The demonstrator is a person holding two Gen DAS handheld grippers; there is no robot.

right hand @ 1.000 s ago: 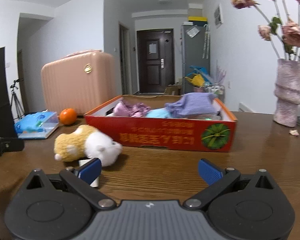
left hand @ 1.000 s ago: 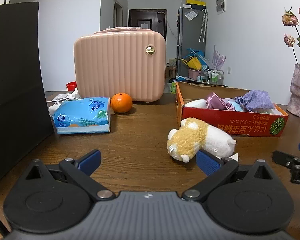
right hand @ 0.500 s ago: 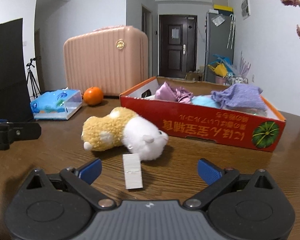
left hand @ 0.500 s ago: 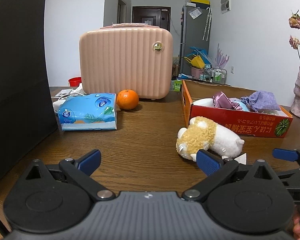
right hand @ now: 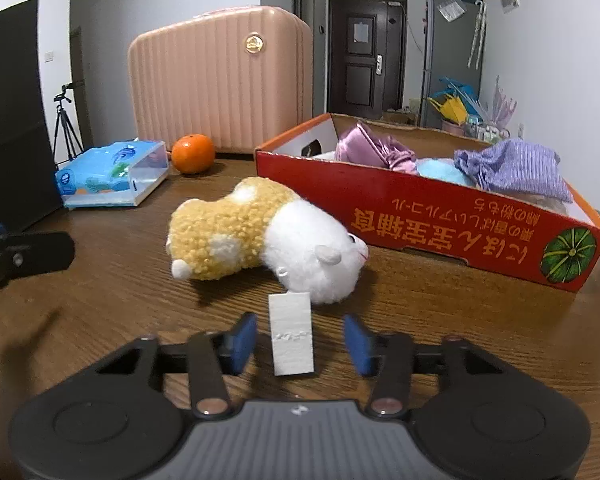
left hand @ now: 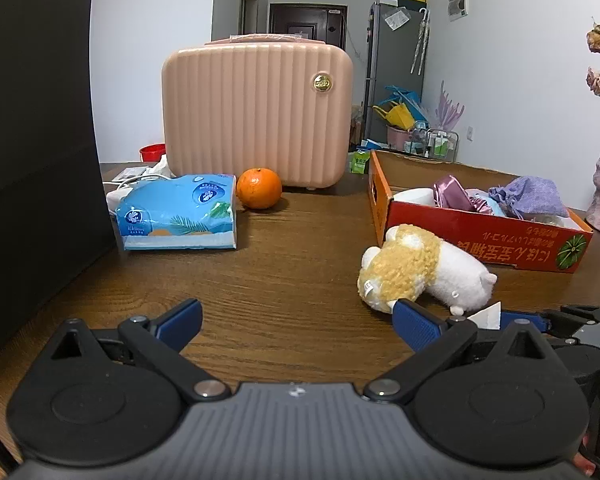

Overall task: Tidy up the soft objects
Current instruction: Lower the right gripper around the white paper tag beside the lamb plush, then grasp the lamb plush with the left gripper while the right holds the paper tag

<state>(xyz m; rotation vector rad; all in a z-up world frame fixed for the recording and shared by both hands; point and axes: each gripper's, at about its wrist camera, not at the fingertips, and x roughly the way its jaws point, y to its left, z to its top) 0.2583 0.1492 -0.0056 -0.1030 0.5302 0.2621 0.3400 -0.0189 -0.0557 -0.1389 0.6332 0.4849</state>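
One plush hamster [right hand: 268, 240] is lying on its side on the table [left hand: 292, 272], just beside the long front wall of the red cardboard box [right hand: 440, 224], not in it yet. The right tool [right hand: 300, 344] sits low right in front of it, fingers partly closed with a gap between them, straddling the toy's white tag [right hand: 291, 332] but not pinching anything as far as I can tell. The left tool [left hand: 296, 320] is spread wide and holding nothing, facing the middle of the table.

My guess for the step: grab the plush and drop it in the box. I'd go for the fat white body rather than the tag, since the tag will probably let it swing and flop. Squeeze enough that the fluff compresses, lift clear of the box wall, then release over a free spot.

Count: one plush on the table, roughly three soft things in the box (a pink satin piece [right hand: 374, 148], something light blue [right hand: 440, 170], a purple pouch [right hand: 512, 168]), one tissue pack [left hand: 178, 212], one orange [left hand: 259, 188], one pink case [left hand: 256, 112].
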